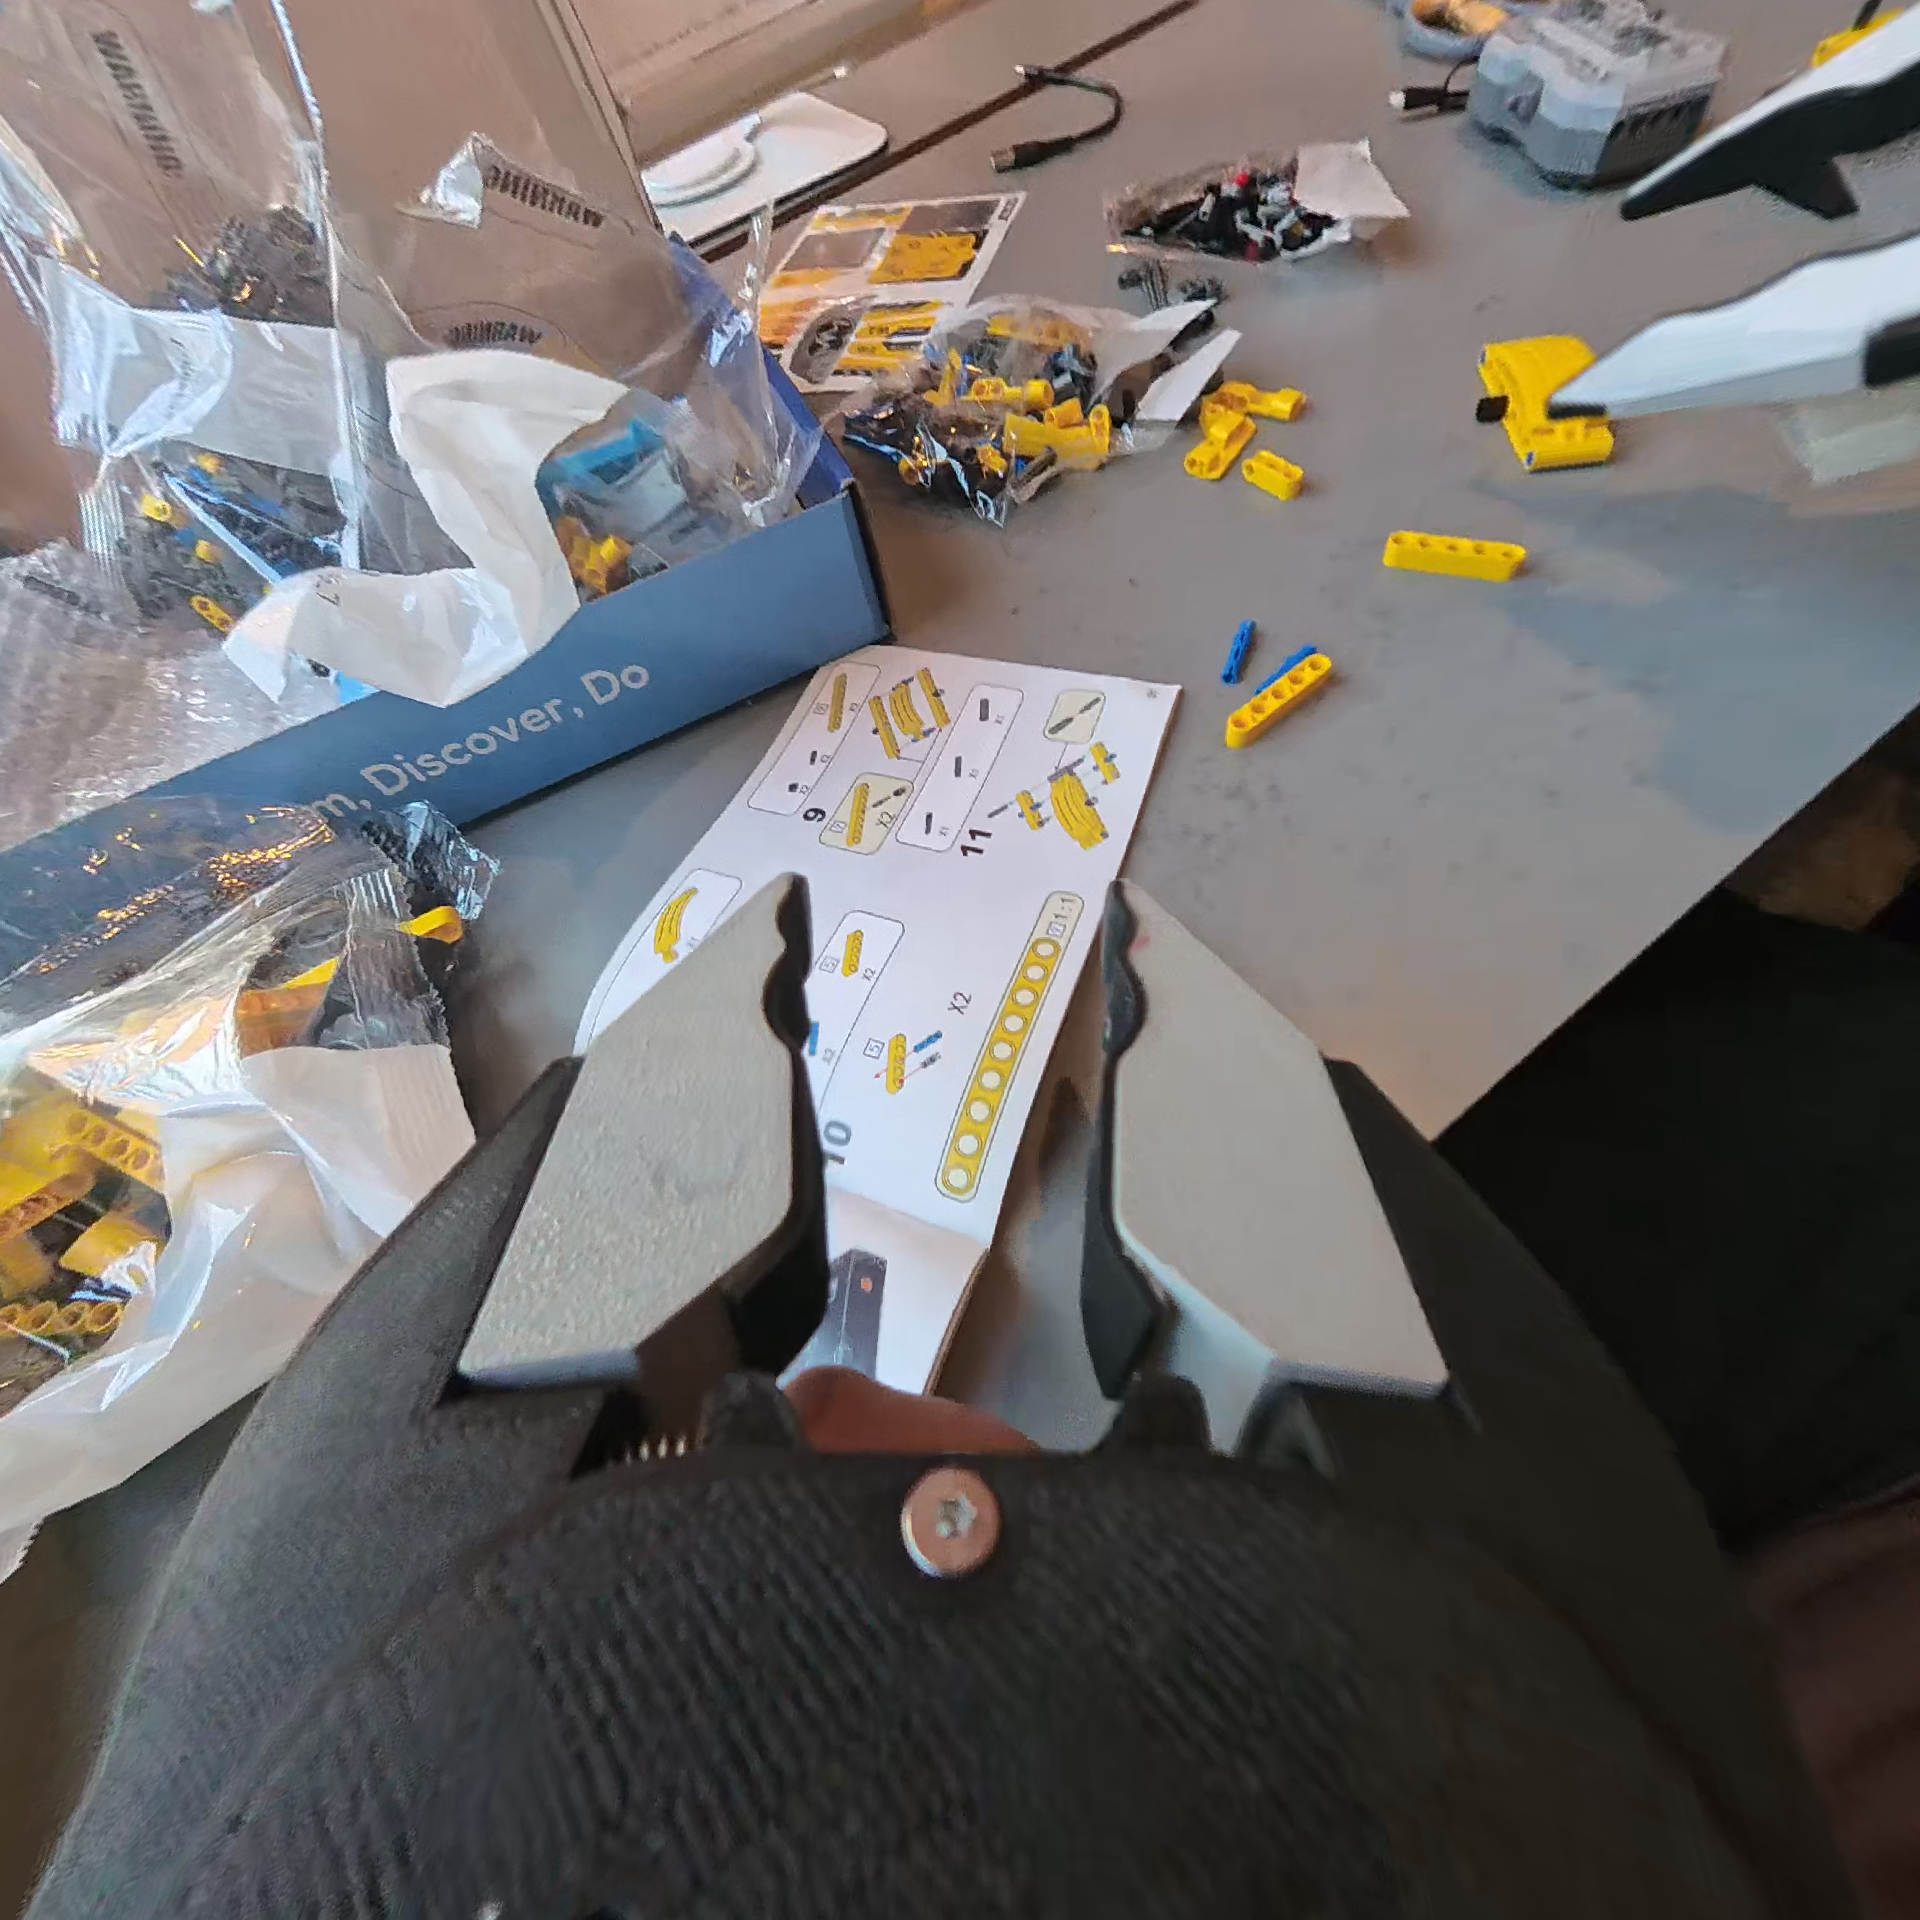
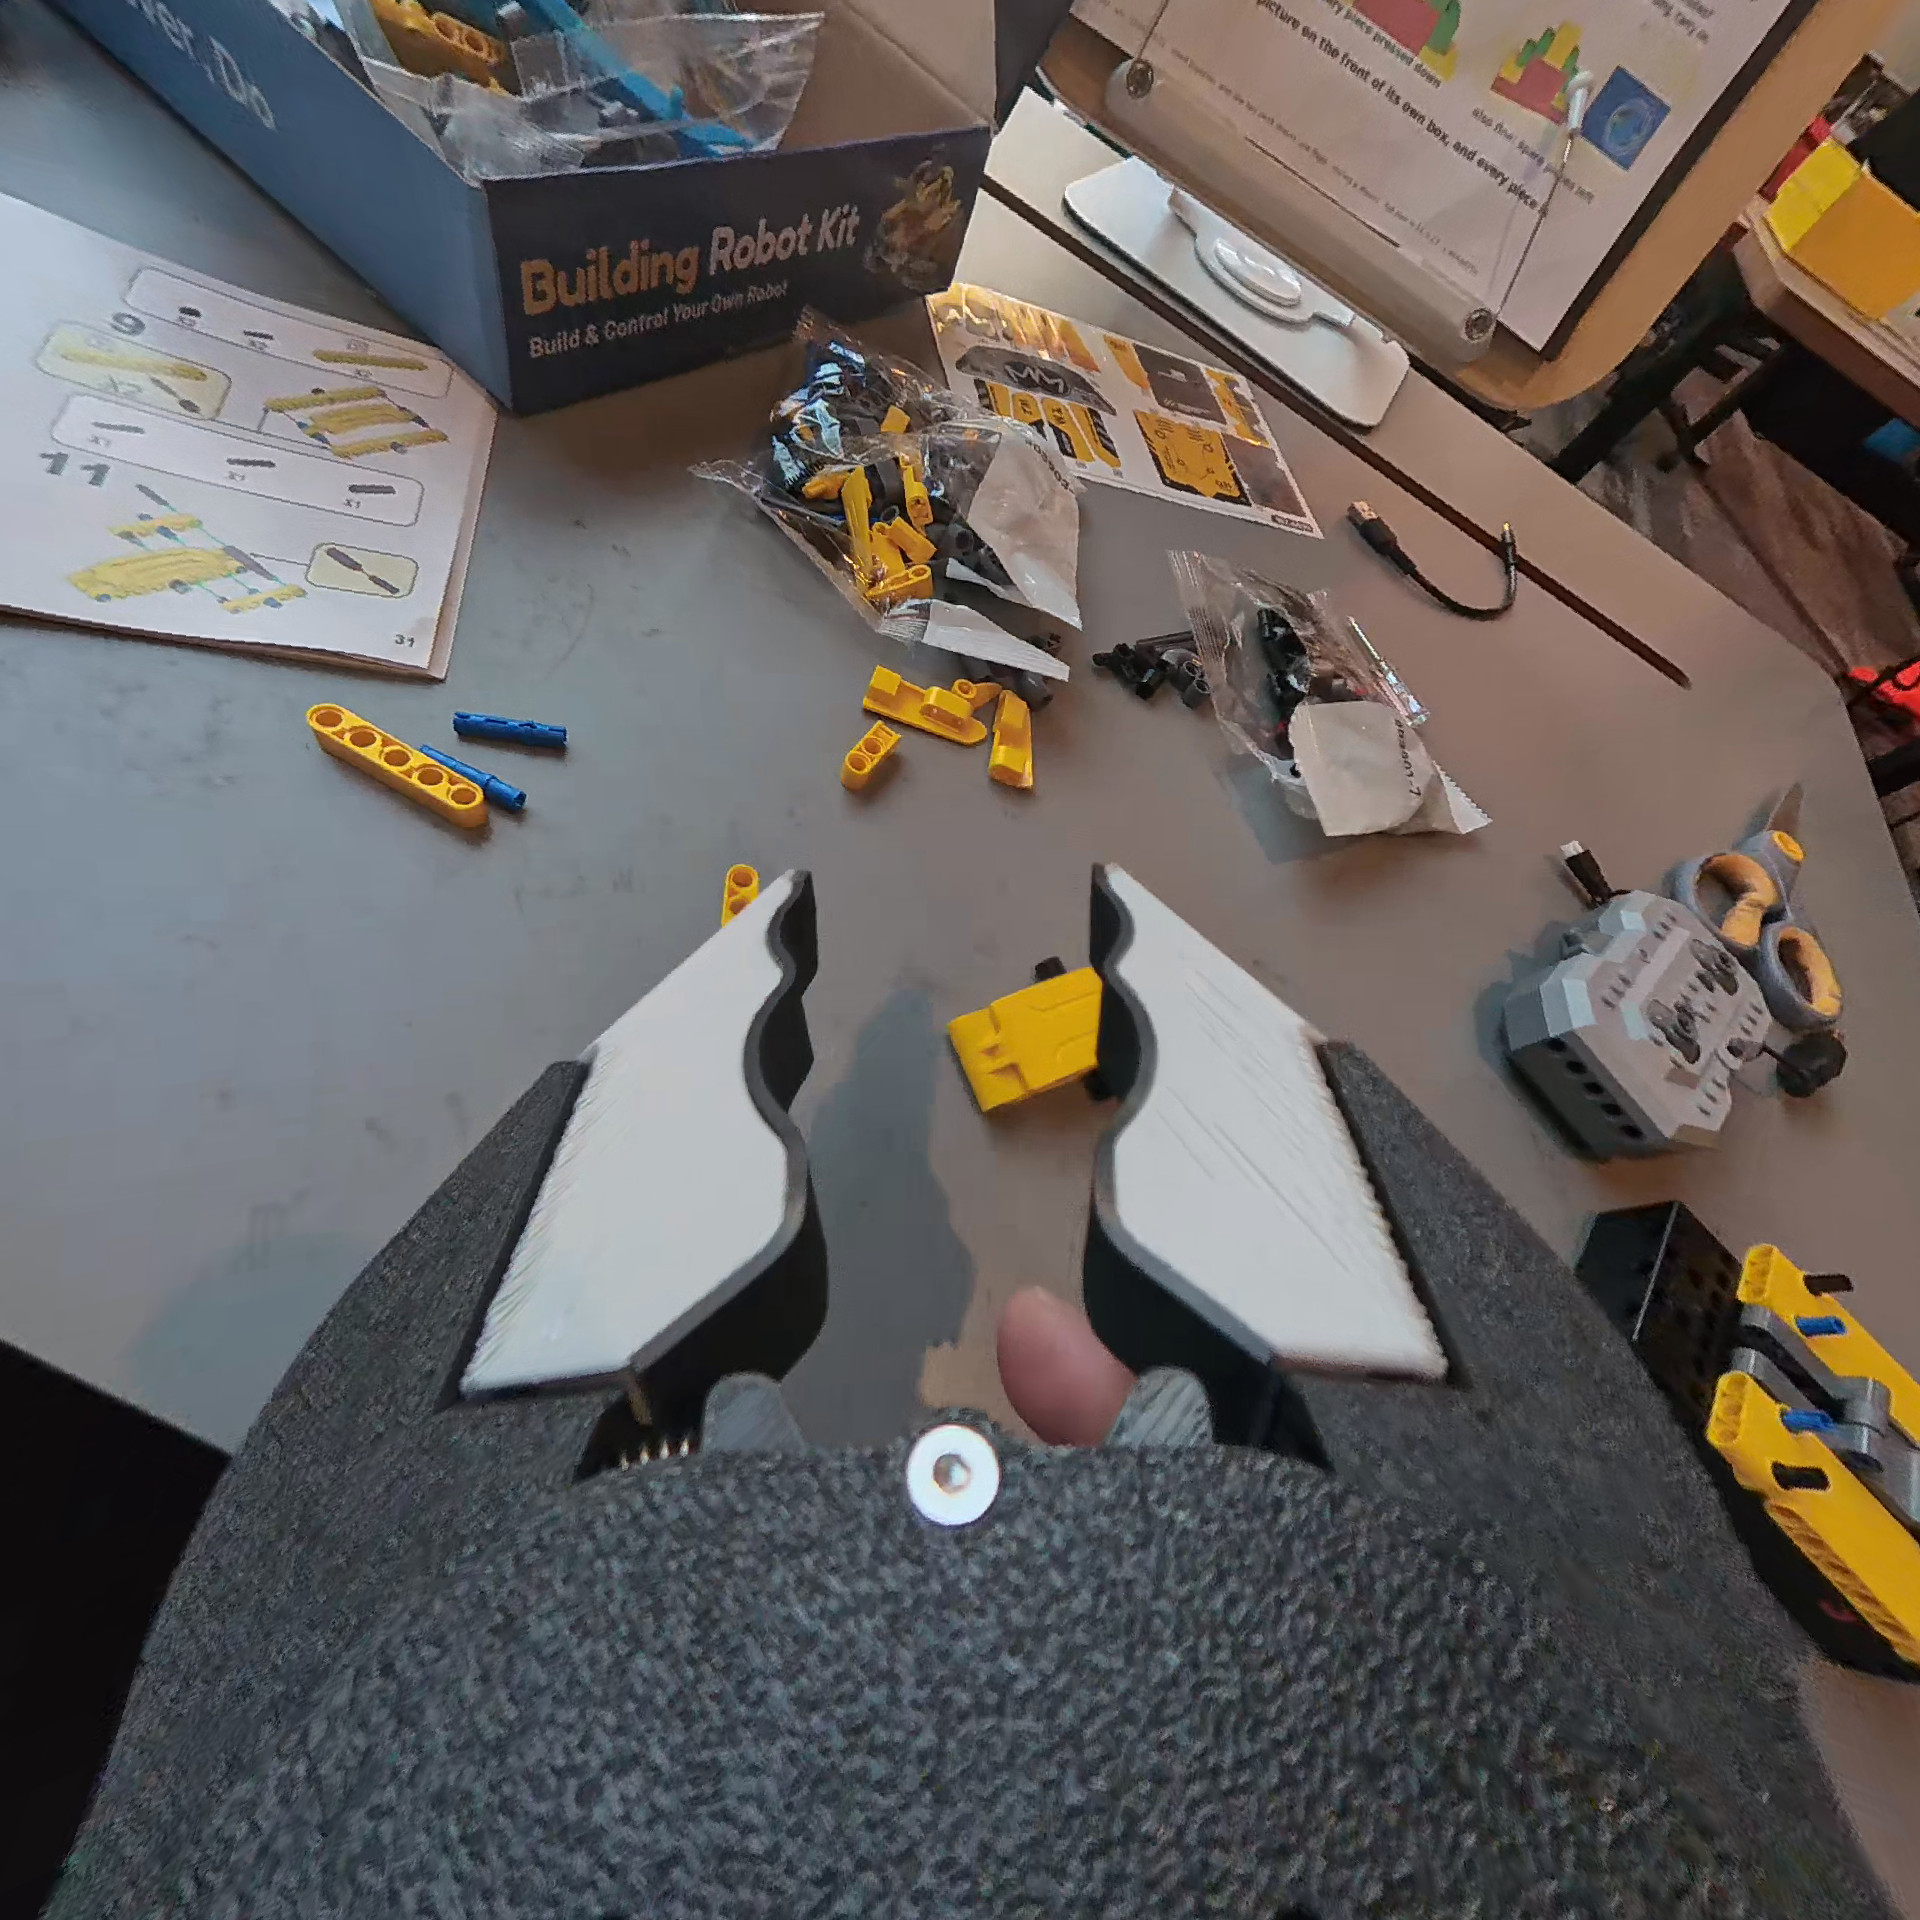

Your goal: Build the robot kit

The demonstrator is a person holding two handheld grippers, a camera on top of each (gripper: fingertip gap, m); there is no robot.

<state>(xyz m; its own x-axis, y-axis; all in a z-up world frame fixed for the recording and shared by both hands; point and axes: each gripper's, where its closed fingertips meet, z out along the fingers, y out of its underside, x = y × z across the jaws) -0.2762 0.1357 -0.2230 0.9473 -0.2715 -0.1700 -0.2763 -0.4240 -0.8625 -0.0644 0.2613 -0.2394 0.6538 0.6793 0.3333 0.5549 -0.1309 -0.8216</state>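
Observation:
My left gripper (image 1: 956, 894) is open and empty, low over a white instruction booklet (image 1: 966, 831) on the grey table. My right gripper (image 2: 951, 878) is open, with its jaws wide apart. A chunky yellow block (image 2: 1023, 1039) with a black pin lies on the table between its fingers, against the inner side of the right finger. In the left wrist view the right gripper (image 1: 1595, 307) reaches in from the right, with one fingertip at that block (image 1: 1538, 400). A yellow beam (image 1: 1455, 554) lies just beside it.
A yellow five-hole beam (image 2: 395, 764) and blue pins (image 2: 509, 730) lie loose near the booklet. Opened bags of parts (image 2: 894, 509), a blue kit box (image 2: 644, 270), a grey hub (image 2: 1631, 1029), scissors (image 2: 1756, 914) and a yellow-black assembly (image 2: 1787, 1434) surround the right gripper. More bags (image 1: 208, 1091) lie left. About 20 cm separates my right fingertips from the grey hub (image 2: 1631, 1029). It turns up in the left wrist view (image 1: 1628, 72) as well.

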